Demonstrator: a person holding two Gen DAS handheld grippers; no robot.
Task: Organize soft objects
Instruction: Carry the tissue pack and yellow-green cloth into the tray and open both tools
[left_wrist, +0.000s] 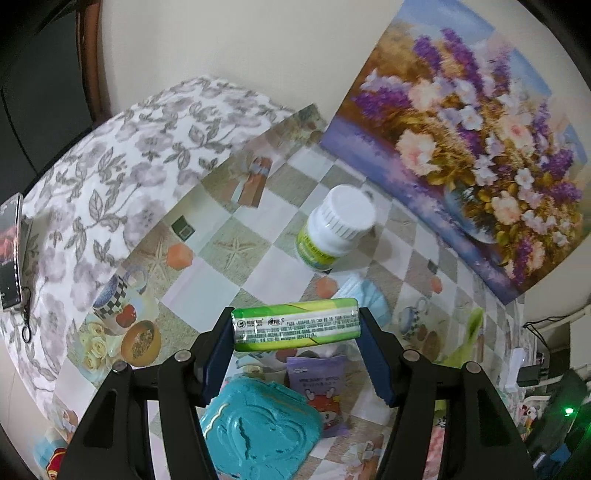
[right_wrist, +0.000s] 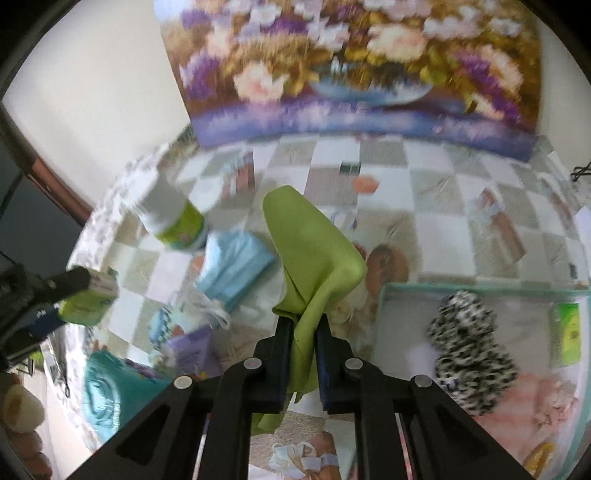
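Motion blur softens the right wrist view, where the right gripper (right_wrist: 303, 332) pinches a green cloth (right_wrist: 314, 251) held above the checkered tablecloth (right_wrist: 436, 229), its lower end hidden behind the fingers. Only this view shows the tray (right_wrist: 384, 295) with a black-and-white spotted fabric item (right_wrist: 469, 350), possibly a sock. Left wrist view shows the left gripper (left_wrist: 295, 332) clamping a green tissue pack (left_wrist: 295, 325) endwise, raised near a white-capped bottle (left_wrist: 336, 225).

The left gripper (left_wrist: 296, 328) grips a green tissue pack (left_wrist: 295, 325) crosswise above the checked tablecloth (left_wrist: 236, 273); a white-capped bottle (left_wrist: 334, 227) stands beyond it.
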